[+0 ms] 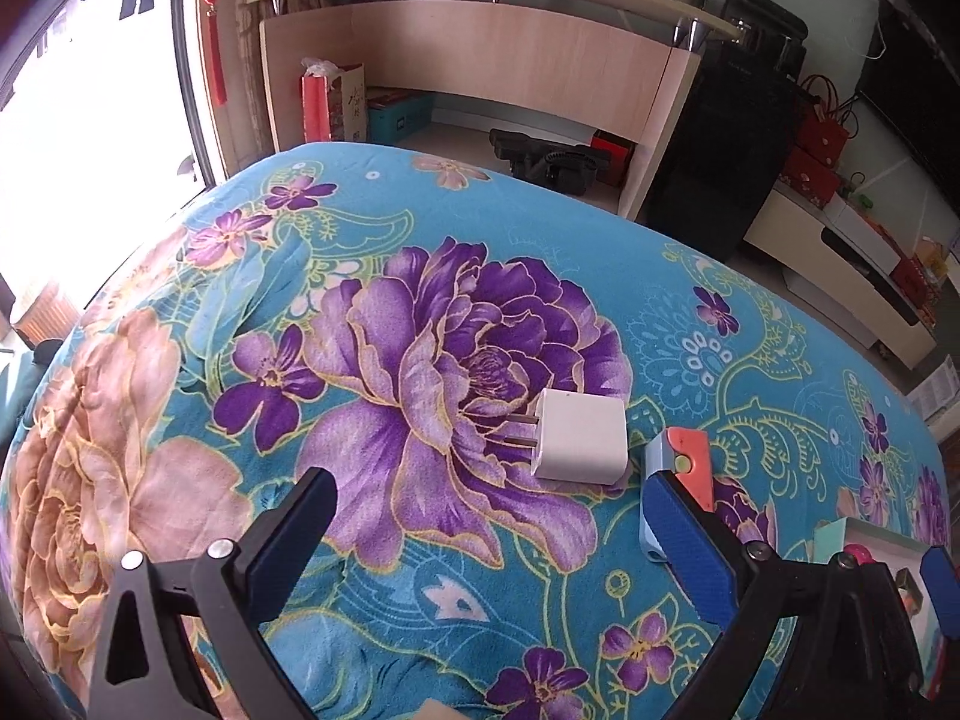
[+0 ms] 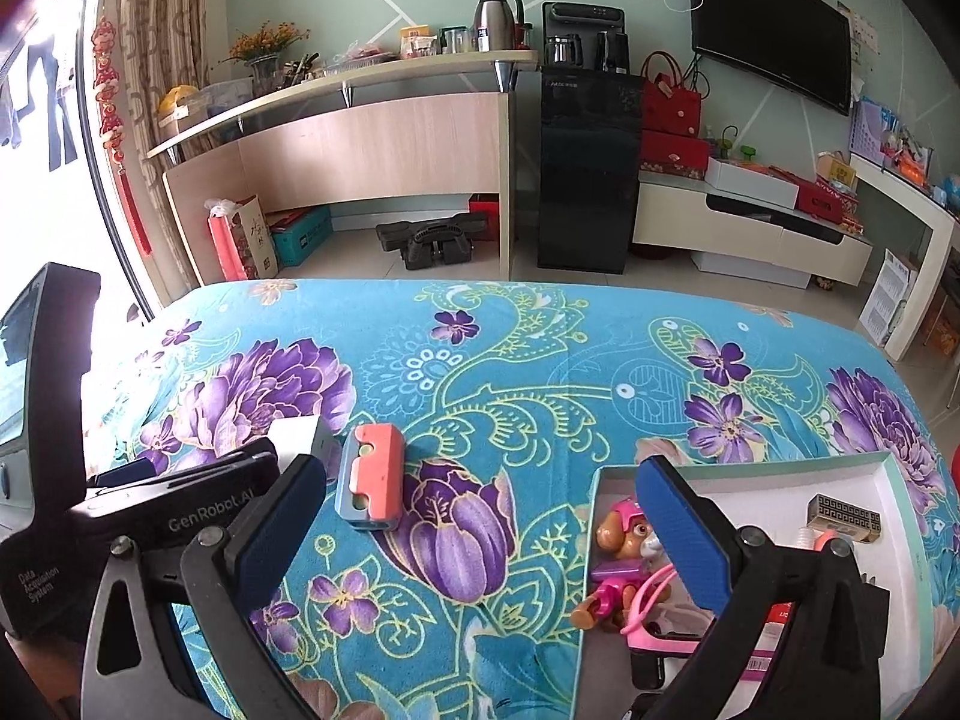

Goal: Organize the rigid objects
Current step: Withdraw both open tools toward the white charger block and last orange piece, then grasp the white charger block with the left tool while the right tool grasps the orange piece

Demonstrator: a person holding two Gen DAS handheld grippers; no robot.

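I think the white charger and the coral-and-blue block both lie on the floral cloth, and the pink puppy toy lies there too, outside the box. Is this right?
Not fully. The right wrist view shows the pink puppy toy inside the box, not on the floral cloth. The white charger and coral-and-blue block do lie on it.

Home living room, wall television [image 2: 774,30], thermos [image 2: 497,18], floral tablecloth [image 2: 480,372]

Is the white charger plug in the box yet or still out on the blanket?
Out. The white charger lies on the floral blanket, prongs sideways, apart from the box.
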